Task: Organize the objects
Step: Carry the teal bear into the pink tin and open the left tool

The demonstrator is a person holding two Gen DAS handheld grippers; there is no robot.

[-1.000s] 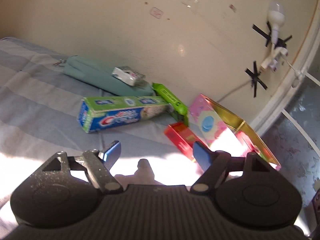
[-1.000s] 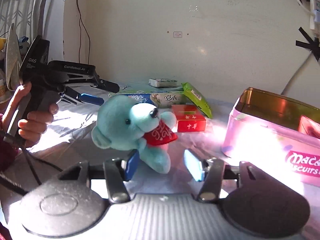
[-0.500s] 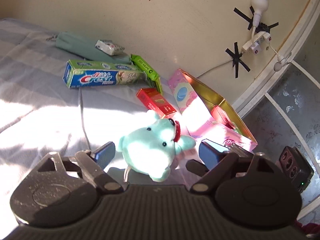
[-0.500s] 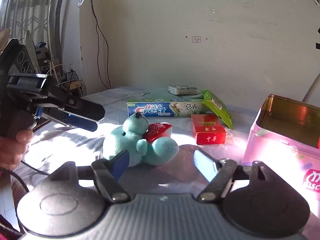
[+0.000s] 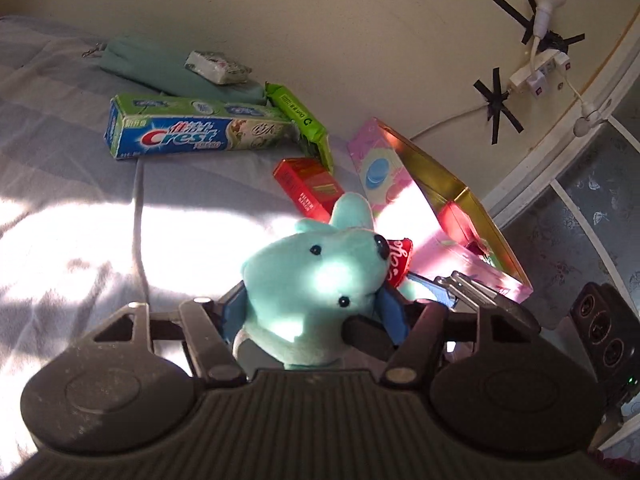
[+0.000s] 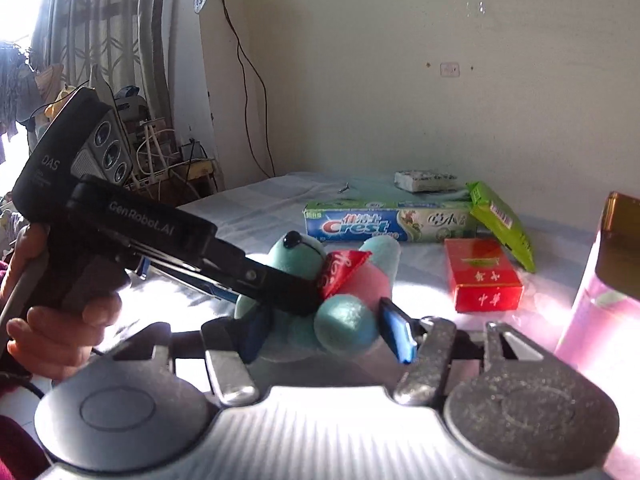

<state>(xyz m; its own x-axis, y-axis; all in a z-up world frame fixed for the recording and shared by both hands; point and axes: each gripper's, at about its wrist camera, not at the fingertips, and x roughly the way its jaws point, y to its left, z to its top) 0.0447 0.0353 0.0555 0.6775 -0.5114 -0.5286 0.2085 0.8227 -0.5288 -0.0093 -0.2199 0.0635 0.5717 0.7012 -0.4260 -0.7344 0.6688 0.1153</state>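
A teal teddy bear (image 5: pixel 320 264) with a red heart on its chest lies tipped on the striped bedsheet (image 5: pixel 60 184), just left of the open pink biscuit tin (image 5: pixel 404 184). My left gripper (image 5: pixel 314 314) has its jaws closing, and both blue pads touch the sides of the bear's head. My right gripper (image 6: pixel 326 332) is closing too, with the bear's lower body (image 6: pixel 348 320) and foot between its pads. In the right wrist view the left gripper (image 6: pixel 296 300), held by a hand (image 6: pixel 60 328), reaches across the bear's neck.
Along the wall lie a Crest toothpaste box (image 5: pixel 200 136), a green packet (image 5: pixel 300 120), a teal pouch (image 5: pixel 160 68) with a tissue pack (image 5: pixel 216 66) on it, and a red box (image 5: pixel 308 188). The tin holds another red box (image 5: pixel 460 220). Cables and a socket hang on the wall.
The left gripper swung over to the bear and closed onto its head. The bear tipped from upright to lying down. The right gripper's jaws widened, then narrowed around its lower body.
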